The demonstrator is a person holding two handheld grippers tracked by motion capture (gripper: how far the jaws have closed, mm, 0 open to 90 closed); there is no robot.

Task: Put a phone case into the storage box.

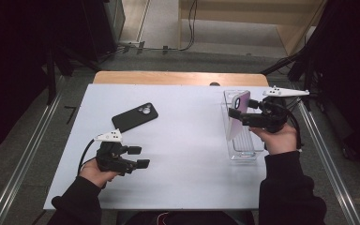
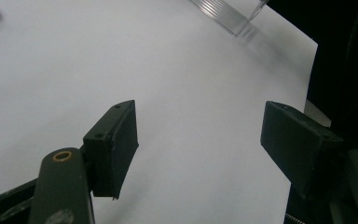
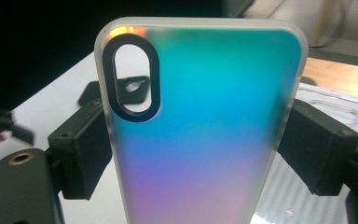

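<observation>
Iridescent blue-to-pink plastic, a translucent phone case with an oval camera cutout point(image 3: 200, 126), stands upright between the two black jaws of the right gripper point(image 1: 243, 116), which are clamped on its long edges, one pad on each side. Held that way, by the edges and on end, the case looks ready to go down into, or has just come up out of, the clear rectangular plastic bin point(image 1: 251, 151) directly beneath those jaws; which of the two I cannot tell. The bin's thin walls sit close around the case, so a tilt could catch an edge on the rim.

Beyond the right jaws, across the white table sheet point(image 1: 187, 154), lies a black phone case point(image 1: 134, 117) flat on its face, untouched. The left gripper point(image 1: 138, 157) hangs low over bare white sheet, jaws wide apart with nothing between them, the black case ahead and to their left.
</observation>
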